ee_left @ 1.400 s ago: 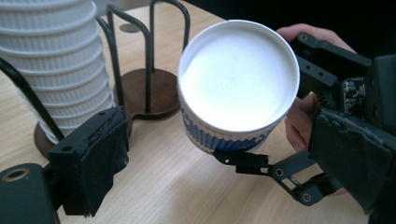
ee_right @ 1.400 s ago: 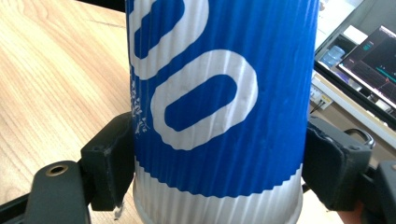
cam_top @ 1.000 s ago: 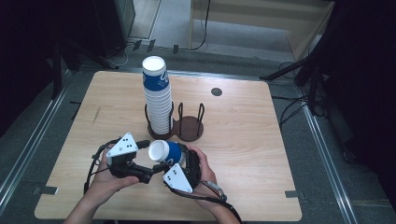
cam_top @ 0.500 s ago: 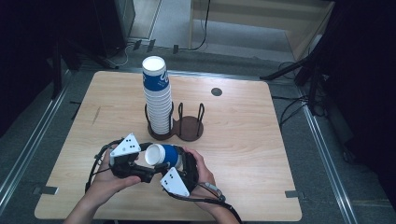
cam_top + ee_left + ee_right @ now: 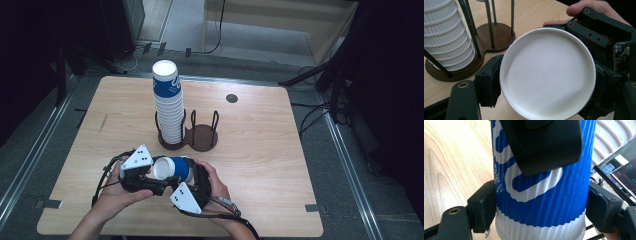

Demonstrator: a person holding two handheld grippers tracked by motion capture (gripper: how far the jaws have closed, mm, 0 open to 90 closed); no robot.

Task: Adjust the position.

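A blue and white ribbed paper cup lies on its side above the table's near edge, its white end facing left. My left gripper closes on that end; in the left gripper view the cup's round white face sits between the jaws, the left pad pressed to its rim. My right gripper is shut on the cup's blue body, a pad on each side. A jaw of the left gripper lies across the cup's top in that view.
A tall stack of the same cups stands in the left ring of a dark wooden holder at mid-table; its right ring holds nothing. The stack is close to the left of the held cup. A black disc lies farther back.
The cup has tipped from angled upward to nearly level. My left gripper has moved right and closed onto its white end, while the right gripper keeps its hold.
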